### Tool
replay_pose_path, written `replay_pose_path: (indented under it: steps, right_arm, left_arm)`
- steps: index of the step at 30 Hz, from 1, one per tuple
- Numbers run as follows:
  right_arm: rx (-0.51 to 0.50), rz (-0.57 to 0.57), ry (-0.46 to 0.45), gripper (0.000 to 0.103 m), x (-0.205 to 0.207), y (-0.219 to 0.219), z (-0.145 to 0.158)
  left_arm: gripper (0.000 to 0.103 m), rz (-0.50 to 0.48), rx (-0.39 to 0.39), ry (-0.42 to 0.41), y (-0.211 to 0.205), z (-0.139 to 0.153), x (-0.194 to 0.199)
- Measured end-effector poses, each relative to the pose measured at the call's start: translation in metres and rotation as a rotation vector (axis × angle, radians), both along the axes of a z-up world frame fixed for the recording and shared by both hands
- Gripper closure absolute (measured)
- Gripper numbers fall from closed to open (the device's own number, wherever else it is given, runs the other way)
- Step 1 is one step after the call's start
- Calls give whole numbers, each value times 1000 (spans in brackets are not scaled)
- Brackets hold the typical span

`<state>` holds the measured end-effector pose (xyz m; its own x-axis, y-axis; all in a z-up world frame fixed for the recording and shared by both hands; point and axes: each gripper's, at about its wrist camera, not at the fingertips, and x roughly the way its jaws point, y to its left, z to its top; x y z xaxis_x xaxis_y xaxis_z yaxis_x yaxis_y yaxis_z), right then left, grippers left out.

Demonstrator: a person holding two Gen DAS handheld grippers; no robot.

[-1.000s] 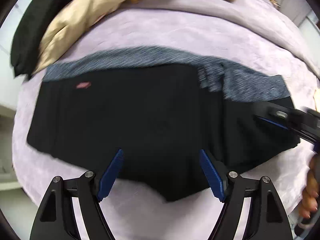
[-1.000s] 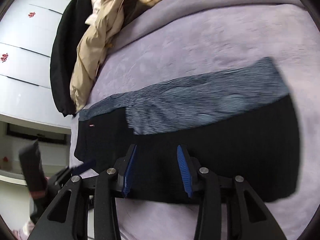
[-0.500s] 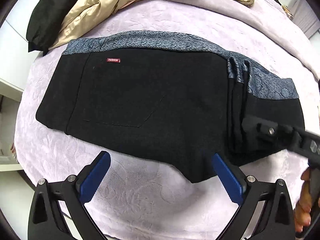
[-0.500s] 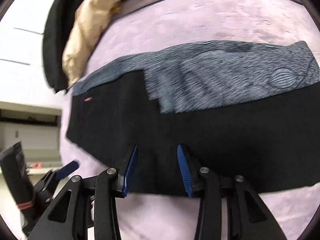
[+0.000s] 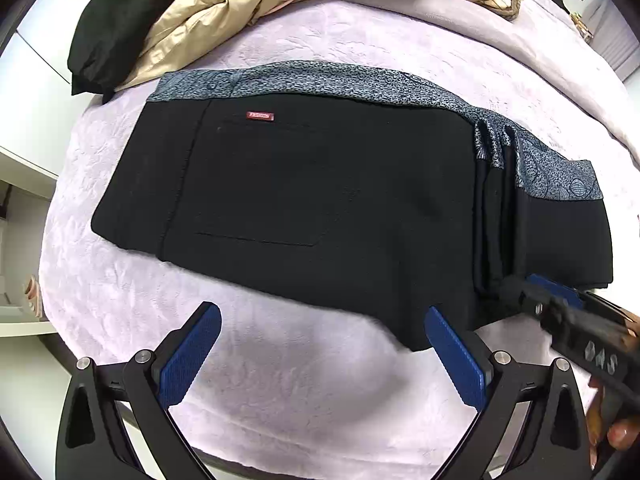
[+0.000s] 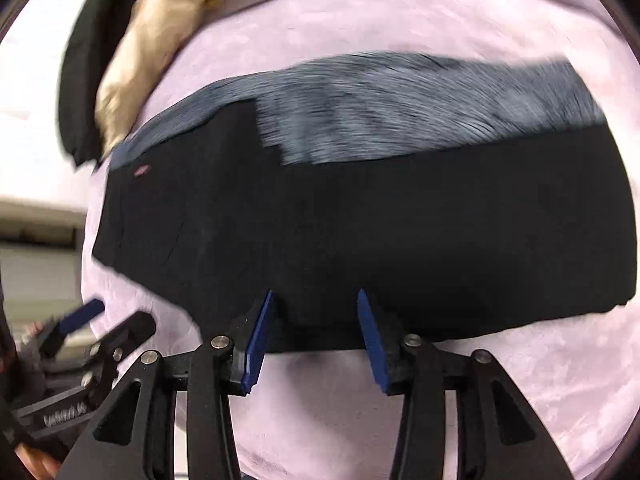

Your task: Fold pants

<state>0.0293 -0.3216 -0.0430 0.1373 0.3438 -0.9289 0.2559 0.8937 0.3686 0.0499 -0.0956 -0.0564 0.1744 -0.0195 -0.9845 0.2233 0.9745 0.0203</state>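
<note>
While the folded black pants (image 5: 320, 200) lie flat on the lilac bedspread (image 5: 300, 380), both tongs sit at the near edge of the fabric.

Left tongs (image 5: 320, 354): pointing straight down, jaws spread as wide as they go, nothing between them. Blue pads (image 5: 188, 360) frame bare bedspread; the right-hand pad just overlaps the pants' near corner in view, contact not clear.

Right tongs (image 6: 312, 336): pitched steeply down but not vertical, jaws opening. The near hem of the pants is between the pads, which stand apart from the cloth rather than pressing on it. The left wrist view shows the same tongs coming in from the right at the layered fold edges, with fingertips (image 5: 616, 434) of the holding hand at the frame edge.

Pants: folded into a wide band, with a grey-blue patterned strip (image 5: 360, 80) along the far edge, a small red label (image 5: 260, 116) and a stitched back pocket facing up. Stacked fold layers show at the right end.

Far side of the bed: a beige garment (image 5: 216, 20) and a black garment (image 5: 116, 28) heaped together, apart from the pants. The right wrist view is motion-blurred.
</note>
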Motion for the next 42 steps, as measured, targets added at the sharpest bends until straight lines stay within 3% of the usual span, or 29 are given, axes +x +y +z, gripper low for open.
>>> replay_pose_path:
  steps: [4,14,20,29,36,42]
  right_arm:
    - [-25,92,9,53,-6,19,14]
    - [-88,48,20,23,-42,30,48]
    - [-89,4,-17,21,-54,36,70]
    - [-100,75,-98,21,-67,39,94]
    - [-93,9,-74,21,-118,10,99]
    - [-112,-12,-47,21,-138,-3,100]
  left_arm:
    - [1,-20,-7,1,1,3,-4]
    - [1,-62,-48,24,16,9,-18]
    - [1,-69,-34,-28,23,24,-27]
    - [1,-10,-66,-48,20,33,-53]
    - [1,-1,-71,-36,14,40,-95]
    - [1,32,-157,-65,32,63,-104]
